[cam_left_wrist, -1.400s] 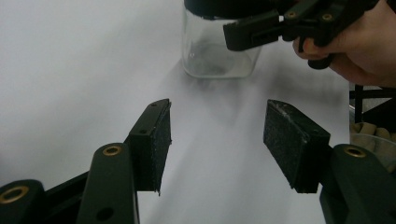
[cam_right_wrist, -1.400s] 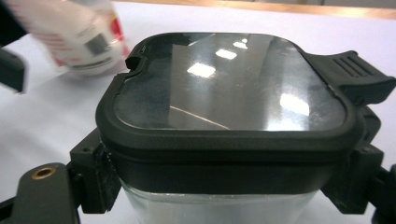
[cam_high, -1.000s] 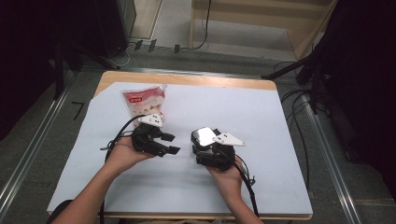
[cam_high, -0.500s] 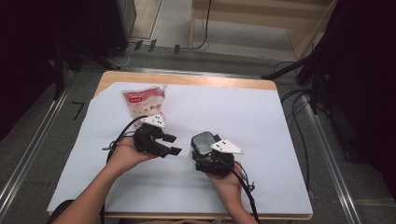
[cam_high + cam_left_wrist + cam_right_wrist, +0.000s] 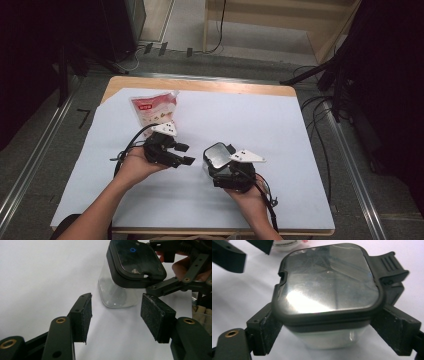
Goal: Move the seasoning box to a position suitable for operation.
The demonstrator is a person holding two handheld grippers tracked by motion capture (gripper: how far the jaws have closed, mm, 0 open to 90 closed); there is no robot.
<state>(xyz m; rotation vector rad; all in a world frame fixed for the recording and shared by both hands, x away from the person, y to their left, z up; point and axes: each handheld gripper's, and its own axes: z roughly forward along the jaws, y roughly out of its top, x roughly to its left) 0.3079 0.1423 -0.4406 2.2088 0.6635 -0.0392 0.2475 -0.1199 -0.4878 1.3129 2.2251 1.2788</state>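
High view: a person at a white-covered table (image 5: 300, 150) holds a two-jaw gripper in each hand. The right gripper (image 5: 220, 167) clamps a clear container (image 5: 216, 159) with a dark lid near the middle of the table, its jaws pressed against the sides just under the lid, as the right gripper view confirms at close range (image 5: 329, 302). The left gripper (image 5: 182, 154) sits just beside it, jaws apart and holding nothing; the left gripper view shows the container (image 5: 125, 282) ahead of its open pads. A red-and-white snack bag (image 5: 152, 111) lies behind the left gripper, toward the table's far edge.
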